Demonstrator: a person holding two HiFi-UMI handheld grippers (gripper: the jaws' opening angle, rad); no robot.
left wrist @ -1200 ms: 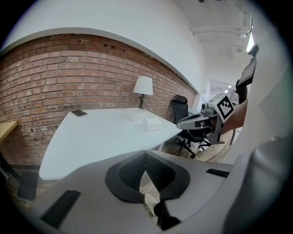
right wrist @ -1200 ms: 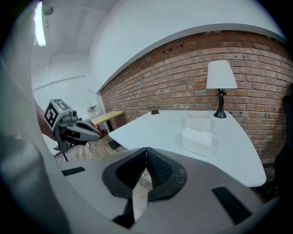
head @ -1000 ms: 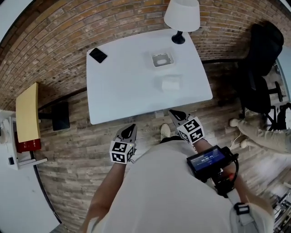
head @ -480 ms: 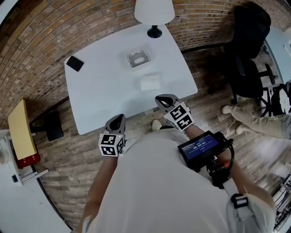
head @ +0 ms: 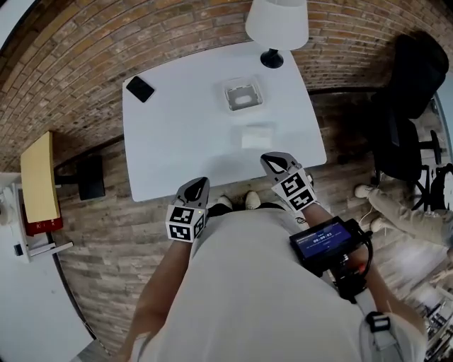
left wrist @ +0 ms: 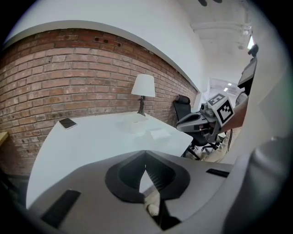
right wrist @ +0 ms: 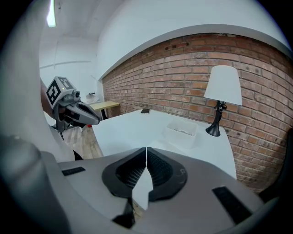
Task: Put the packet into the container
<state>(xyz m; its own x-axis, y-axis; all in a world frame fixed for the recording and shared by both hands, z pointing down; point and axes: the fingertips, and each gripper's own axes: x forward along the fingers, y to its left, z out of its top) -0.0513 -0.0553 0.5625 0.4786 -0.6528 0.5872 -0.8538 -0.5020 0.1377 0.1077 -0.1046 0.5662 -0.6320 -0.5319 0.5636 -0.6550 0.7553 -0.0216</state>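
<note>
While my left fingers (head: pixel 199 188) and right fingers (head: pixel 277 163) are clenched empty, the packet (head: pixel 256 136) lies crosswise ahead — nearer the right ones.

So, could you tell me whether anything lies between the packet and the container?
Nothing visible does: only table surface separates the packet from the container. The lamp stands beyond the container, and the phone lies well to the left.

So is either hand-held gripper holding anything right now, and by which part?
Nothing held. The left hand-held gripper and right hand-held gripper are shut and empty; the packet lies untouched on the table.
</note>
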